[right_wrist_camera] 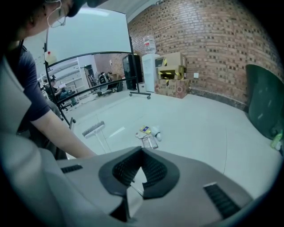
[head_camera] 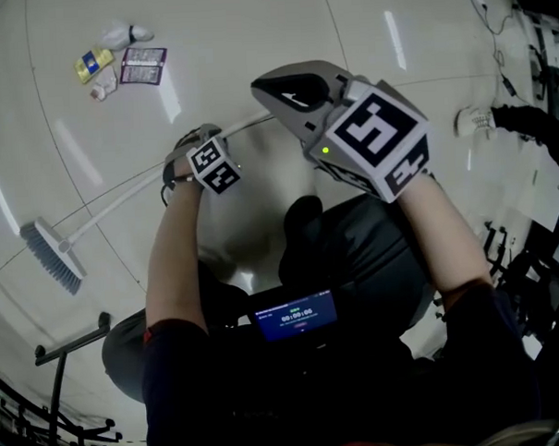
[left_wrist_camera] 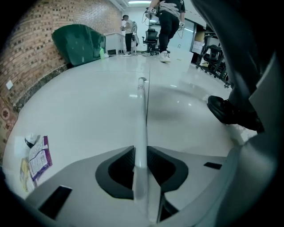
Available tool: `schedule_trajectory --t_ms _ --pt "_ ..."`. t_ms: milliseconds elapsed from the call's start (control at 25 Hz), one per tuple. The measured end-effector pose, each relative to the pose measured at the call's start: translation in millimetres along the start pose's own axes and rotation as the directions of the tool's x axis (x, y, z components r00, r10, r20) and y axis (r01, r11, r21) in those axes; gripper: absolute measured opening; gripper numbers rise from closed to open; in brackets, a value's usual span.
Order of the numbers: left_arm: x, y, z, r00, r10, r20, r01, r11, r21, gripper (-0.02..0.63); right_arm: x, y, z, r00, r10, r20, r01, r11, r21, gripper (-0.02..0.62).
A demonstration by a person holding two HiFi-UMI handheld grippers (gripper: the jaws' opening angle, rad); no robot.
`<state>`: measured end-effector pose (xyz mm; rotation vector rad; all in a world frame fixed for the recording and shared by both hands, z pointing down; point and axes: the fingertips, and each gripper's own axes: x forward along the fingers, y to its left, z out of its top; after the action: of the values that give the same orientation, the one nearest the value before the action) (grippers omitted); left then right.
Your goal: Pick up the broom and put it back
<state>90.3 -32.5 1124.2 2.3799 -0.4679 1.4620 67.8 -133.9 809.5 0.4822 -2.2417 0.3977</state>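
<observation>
The broom lies on the pale floor, its blue-grey brush head (head_camera: 52, 258) at the left and its white handle (head_camera: 121, 201) running up to the right. My left gripper (head_camera: 191, 147) sits low over the handle's middle. In the left gripper view the handle (left_wrist_camera: 142, 106) passes straight between the pads, and my left gripper (left_wrist_camera: 141, 155) is shut on it. My right gripper (head_camera: 269, 88) hovers higher, above the handle's far end, shut with nothing in it (right_wrist_camera: 141, 166). The brush head (right_wrist_camera: 93, 129) shows beyond it in the right gripper view.
Litter packets (head_camera: 124, 62) lie on the floor at the upper left, also seen as packets (left_wrist_camera: 37, 157) and packets (right_wrist_camera: 148, 135). A black rack (head_camera: 68, 347) stands at the lower left. A bystander's white shoe (head_camera: 474, 121) is at the right. A green chair (left_wrist_camera: 80, 42) stands by the brick wall.
</observation>
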Motion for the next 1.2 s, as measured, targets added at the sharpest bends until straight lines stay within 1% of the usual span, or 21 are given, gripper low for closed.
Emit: schedule_trajectory --t_ms 160,240,280,440,520,600,680,800,920,1000,1080,1200 --pt "0 -2 -1 0.999 -0.047 -0.026 0.046 0.997 -0.054 0.089 4 -5 -14 0.999 -0.01 -0.048 0.009 1.0 -0.022 0.015" --pt "-7 -1 0 0.998 -0.06 -0.026 0.059 0.996 -0.071 0.087 1 -8 -13 0.999 -0.011 -0.043 0.011 1.0 -0.013 0.015" --pt "-14 1 3 0.998 -0.055 -0.017 0.053 0.995 -0.079 0.087 -1 -9 -10 0.999 -0.013 -0.036 0.013 1.0 -0.01 0.015" --pt "-53 20 22 0.999 0.01 0.039 -0.006 0.994 -0.105 0.089 -6 -13 2 1.0 -0.025 -0.01 0.025 1.0 -0.01 0.015" --pt "-79 38 30 0.996 0.058 0.067 -0.05 0.991 -0.124 0.087 -6 -11 13 0.999 -0.033 0.013 0.034 0.999 -0.035 0.016" --pt "-109 59 36 0.99 0.113 0.09 -0.098 0.984 -0.151 0.087 -9 -10 29 0.997 -0.053 0.056 0.057 0.995 -0.076 0.015" --pt "-140 77 42 0.98 0.165 0.111 -0.146 0.976 -0.161 0.087 -16 -10 49 0.99 -0.072 0.121 0.084 0.992 -0.096 0.016" --pt "-191 97 51 0.959 0.24 0.148 -0.22 0.965 -0.143 0.08 -30 -10 80 0.966 -0.092 0.24 0.116 0.989 -0.088 0.017" --pt "-244 114 55 0.931 0.311 0.194 -0.278 0.944 -0.18 0.08 -45 -7 108 0.93 -0.107 0.353 0.155 0.982 -0.11 0.017" --pt "-279 122 55 0.904 0.365 0.223 -0.319 0.923 -0.216 0.08 -53 1 125 0.902 -0.098 0.421 0.173 0.974 -0.145 0.017" --pt "-312 128 56 0.873 0.42 0.249 -0.361 0.899 -0.25 0.08 -58 12 137 0.882 -0.074 0.465 0.171 0.97 -0.17 0.017" --pt "-358 135 62 0.822 0.486 0.297 -0.408 0.866 -0.289 0.08 -56 27 146 0.875 -0.042 0.482 0.159 0.966 -0.205 0.017"
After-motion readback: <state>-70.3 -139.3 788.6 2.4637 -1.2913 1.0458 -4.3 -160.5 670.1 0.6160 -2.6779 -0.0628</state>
